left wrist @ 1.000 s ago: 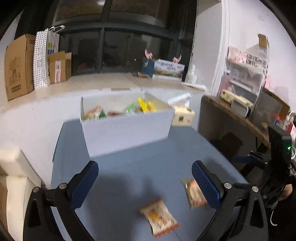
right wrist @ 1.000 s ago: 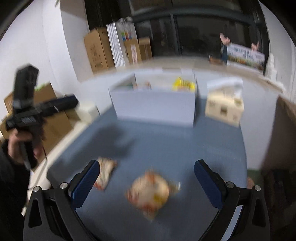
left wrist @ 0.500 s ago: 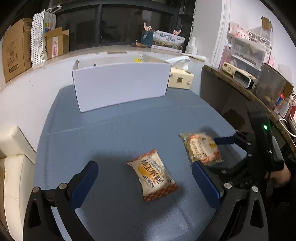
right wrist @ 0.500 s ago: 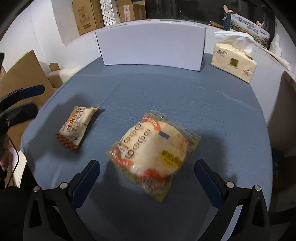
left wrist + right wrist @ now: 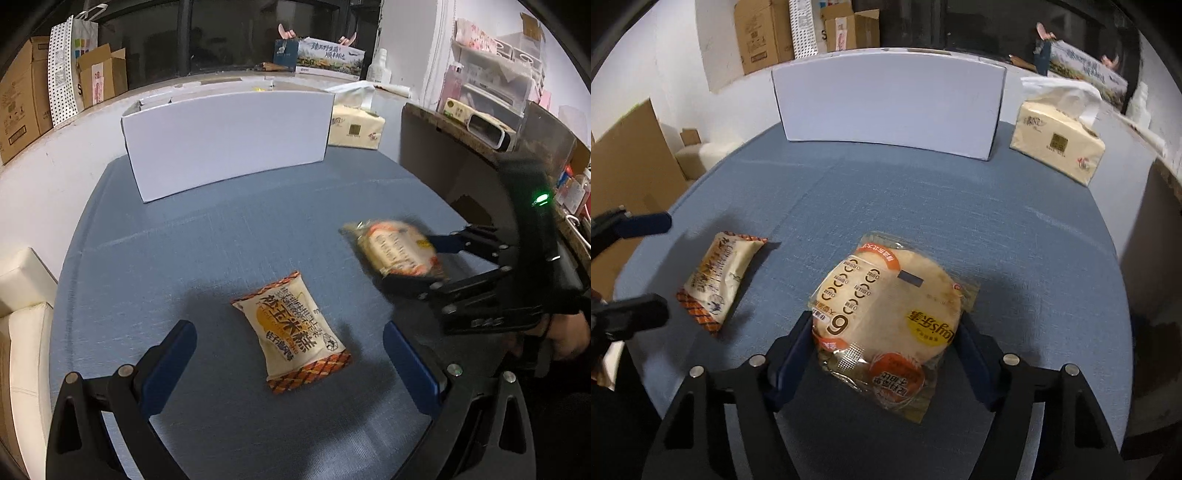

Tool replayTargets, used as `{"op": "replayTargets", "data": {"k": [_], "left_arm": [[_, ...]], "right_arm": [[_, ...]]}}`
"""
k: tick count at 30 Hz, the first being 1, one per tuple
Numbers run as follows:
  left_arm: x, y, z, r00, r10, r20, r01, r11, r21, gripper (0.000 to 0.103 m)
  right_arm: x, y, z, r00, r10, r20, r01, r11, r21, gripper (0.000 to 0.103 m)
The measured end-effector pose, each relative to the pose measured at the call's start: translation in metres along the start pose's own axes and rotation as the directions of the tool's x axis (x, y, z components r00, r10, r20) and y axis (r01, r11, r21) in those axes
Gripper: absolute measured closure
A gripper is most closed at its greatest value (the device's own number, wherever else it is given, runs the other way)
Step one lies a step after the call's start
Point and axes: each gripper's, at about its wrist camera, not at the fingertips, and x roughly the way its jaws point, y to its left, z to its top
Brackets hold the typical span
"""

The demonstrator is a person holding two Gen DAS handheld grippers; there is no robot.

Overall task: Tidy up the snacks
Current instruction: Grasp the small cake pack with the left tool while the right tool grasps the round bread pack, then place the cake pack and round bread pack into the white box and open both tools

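My right gripper [image 5: 886, 325] is shut on a round bread snack in a clear wrapper [image 5: 890, 314] and holds it just above the blue table; it also shows in the left wrist view [image 5: 395, 247], blurred. An orange-and-white cake packet [image 5: 291, 325] lies flat on the table, just ahead of my open left gripper [image 5: 291, 350] and between its fingers; the packet also shows in the right wrist view [image 5: 720, 277]. The white snack box [image 5: 229, 136] stands at the table's far side, its contents hidden.
A beige tissue pack [image 5: 1056, 147] sits to the right of the box. The round blue table [image 5: 229, 240] ends close on all sides. Cardboard boxes [image 5: 22, 99] line the back ledge. A dark shelf unit [image 5: 480, 155] stands to the right.
My right gripper has closed on the bread snack and begun lifting it. My left gripper has moved lower and closer to the cake packet, still open.
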Motion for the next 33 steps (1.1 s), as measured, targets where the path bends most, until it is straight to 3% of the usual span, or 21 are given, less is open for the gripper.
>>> {"op": "replayTargets", "data": {"k": [7, 16, 18, 19, 20, 26, 33], "left_arm": [[0.026, 0.0, 0.007, 0.999, 0.021, -0.045, -0.022, 1.0, -0.019, 0.0], [0.054, -0.002, 0.007, 0.994, 0.061, -0.094, -0.063, 0.998, -0.01, 0.001], [0.054, -0.006, 0.006, 0.992, 0.088, -0.094, -0.086, 0.996, 0.024, 0.01], [0.05, -0.007, 0.006, 0.993, 0.095, -0.074, -0.092, 0.995, 0.041, 0.037], [0.047, -0.007, 0.007, 0.996, 0.066, -0.06, -0.064, 0.997, 0.039, 0.056], [0.034, -0.003, 0.007, 0.999, 0.036, -0.023, -0.035, 0.999, 0.026, 0.057], [-0.011, 0.011, 0.038, 0.992, 0.0, 0.124, 0.001, 1.0, -0.013, 0.057]], "right_arm": [[-0.038, -0.004, 0.006, 0.996, -0.02, 0.088, 0.018, 0.999, 0.032, 0.026], [-0.058, 0.005, 0.009, 0.993, -0.041, 0.111, 0.039, 0.999, 0.012, 0.026], [-0.059, 0.006, 0.01, 0.993, -0.036, 0.115, 0.035, 0.999, 0.009, 0.026], [-0.06, 0.008, 0.009, 0.993, -0.036, 0.116, 0.035, 0.999, 0.007, 0.026], [-0.061, 0.009, 0.009, 0.992, -0.038, 0.116, 0.037, 0.999, 0.006, 0.026], [-0.064, 0.012, 0.009, 0.992, -0.033, 0.121, 0.034, 0.999, 0.0, 0.026], [-0.071, 0.01, 0.021, 0.989, -0.025, 0.145, 0.024, 1.0, 0.007, 0.026]]}}
